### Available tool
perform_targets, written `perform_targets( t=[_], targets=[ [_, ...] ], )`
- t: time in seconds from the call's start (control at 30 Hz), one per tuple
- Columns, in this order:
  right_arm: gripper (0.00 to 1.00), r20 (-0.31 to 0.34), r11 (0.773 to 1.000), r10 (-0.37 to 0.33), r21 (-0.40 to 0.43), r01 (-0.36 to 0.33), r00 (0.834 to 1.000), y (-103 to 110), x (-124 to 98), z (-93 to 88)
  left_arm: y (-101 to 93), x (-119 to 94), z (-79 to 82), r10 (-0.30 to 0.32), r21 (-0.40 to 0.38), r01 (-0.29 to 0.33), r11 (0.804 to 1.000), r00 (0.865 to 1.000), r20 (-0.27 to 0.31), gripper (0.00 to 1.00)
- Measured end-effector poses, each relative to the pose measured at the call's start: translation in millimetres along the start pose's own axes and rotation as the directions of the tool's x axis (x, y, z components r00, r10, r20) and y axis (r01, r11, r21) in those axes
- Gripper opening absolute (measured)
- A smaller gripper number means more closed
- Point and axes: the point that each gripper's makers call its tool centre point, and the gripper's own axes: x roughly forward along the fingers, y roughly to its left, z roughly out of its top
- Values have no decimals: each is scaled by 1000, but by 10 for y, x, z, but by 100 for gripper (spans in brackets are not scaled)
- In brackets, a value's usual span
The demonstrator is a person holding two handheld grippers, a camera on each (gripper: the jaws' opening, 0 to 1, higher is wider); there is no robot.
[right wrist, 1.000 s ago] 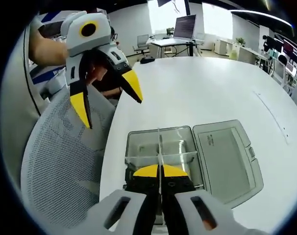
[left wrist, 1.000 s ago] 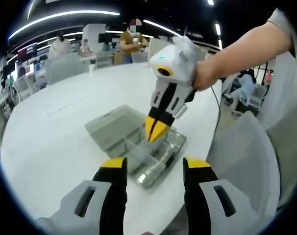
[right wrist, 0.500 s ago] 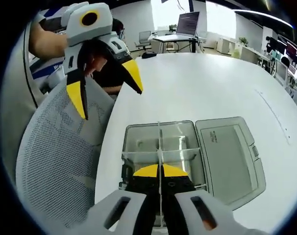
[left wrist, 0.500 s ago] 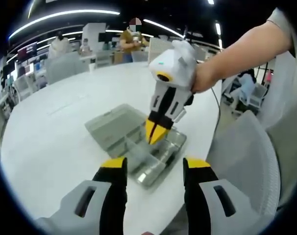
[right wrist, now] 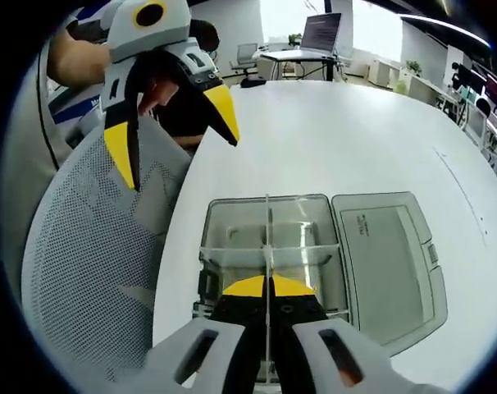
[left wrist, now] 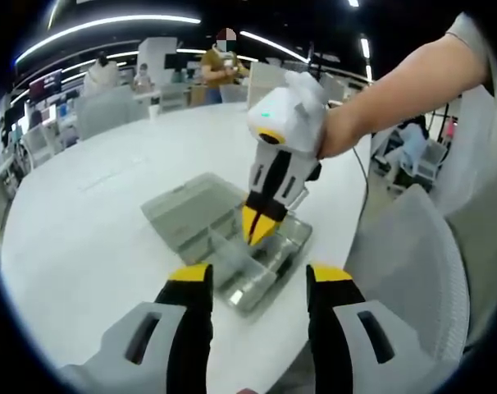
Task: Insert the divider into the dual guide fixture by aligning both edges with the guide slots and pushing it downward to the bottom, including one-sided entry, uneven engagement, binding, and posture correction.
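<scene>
- The thin clear divider (right wrist: 266,246) stands upright in the open clear box (right wrist: 232,238), near the tabletop's (right wrist: 330,148) chair-side edge.
- The right gripper (right wrist: 267,289) is clamped on the divider.
- The left gripper (right wrist: 170,123) hangs wide apart, holding nothing, above a mesh chair (right wrist: 93,246).
- The box's lid (right wrist: 388,254) lies flat beside it.

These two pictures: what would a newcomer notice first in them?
First, the right hand-held gripper, shut on a thin clear divider and poised over the open transparent box near the edge of the white table. Next, the left hand-held gripper, held open above a grey mesh chair, apart from the box.
</scene>
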Motion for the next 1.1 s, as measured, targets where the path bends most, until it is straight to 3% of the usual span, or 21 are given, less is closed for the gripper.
perform_targets(
  t=[1.1],
  targets=[
    [0, -100, 999, -5, -44, 1, 995, 2, 47, -55, -21, 13, 9, 1, 3, -1, 1000, 1000, 3, 43]
  ],
)
